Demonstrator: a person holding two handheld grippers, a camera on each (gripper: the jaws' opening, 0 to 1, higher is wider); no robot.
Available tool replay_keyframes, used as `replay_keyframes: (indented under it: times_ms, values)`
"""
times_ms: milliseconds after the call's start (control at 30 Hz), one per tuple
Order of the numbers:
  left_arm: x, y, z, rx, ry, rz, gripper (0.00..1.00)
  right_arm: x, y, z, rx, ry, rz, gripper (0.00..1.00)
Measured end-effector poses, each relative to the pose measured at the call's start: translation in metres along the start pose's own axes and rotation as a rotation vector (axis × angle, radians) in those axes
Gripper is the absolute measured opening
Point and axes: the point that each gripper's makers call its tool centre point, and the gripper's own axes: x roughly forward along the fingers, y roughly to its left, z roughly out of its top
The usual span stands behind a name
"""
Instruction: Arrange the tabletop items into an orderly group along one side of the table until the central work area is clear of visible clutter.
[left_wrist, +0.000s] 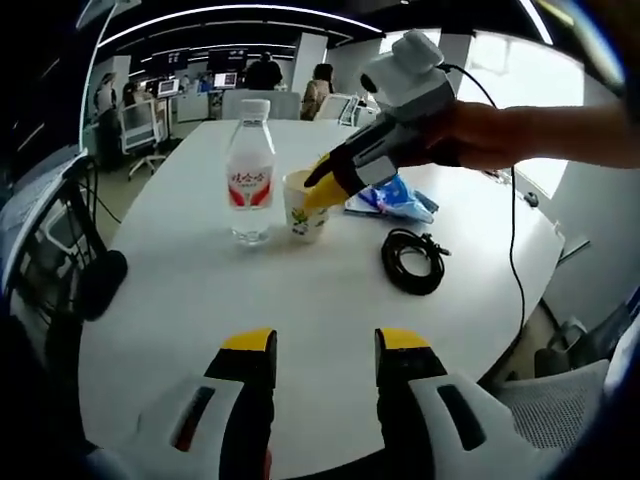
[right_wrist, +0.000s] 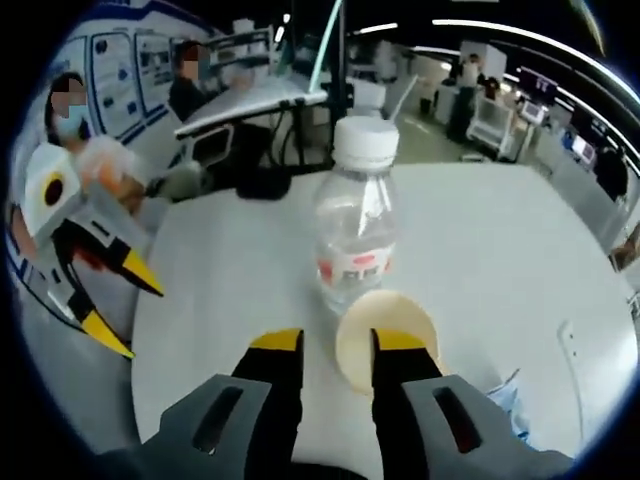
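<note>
in the left gripper view, the right gripper (left_wrist: 318, 186) covers part of the paper cup (left_wrist: 303, 214), so whether it grips the rim cannot be told. the blue packet (left_wrist: 395, 197) lies partly behind that gripper, its print unreadable. the red label on the water bottle (left_wrist: 250, 170) is too small to read. in the right gripper view, the cup's (right_wrist: 385, 335) lower part is hidden behind the gripper, the bottle (right_wrist: 355, 230) is blurred, and the blue packet (right_wrist: 510, 400) is cut off at the edge.
</note>
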Motion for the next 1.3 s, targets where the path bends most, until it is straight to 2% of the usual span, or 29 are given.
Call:
replay_keyframes:
  times_ms: [433,667,867,1300]
  values:
    - [0.005,-0.014,0.004,0.005,0.0,-0.027,0.38,-0.038,-0.008,0.001,0.064,-0.086,-0.043,0.23]
    - [0.005,-0.022,0.006,0.014,0.001,-0.053,0.38,-0.063,-0.01,-0.012,0.149,-0.129,-0.097,0.22]
    - [0.005,-0.028,0.006,0.036,0.009,-0.09,0.37,-0.09,-0.007,-0.041,0.259,-0.149,-0.179,0.21]
    - [-0.004,-0.038,0.005,0.068,0.019,-0.166,0.37,-0.15,-0.001,-0.12,0.503,-0.167,-0.392,0.2]
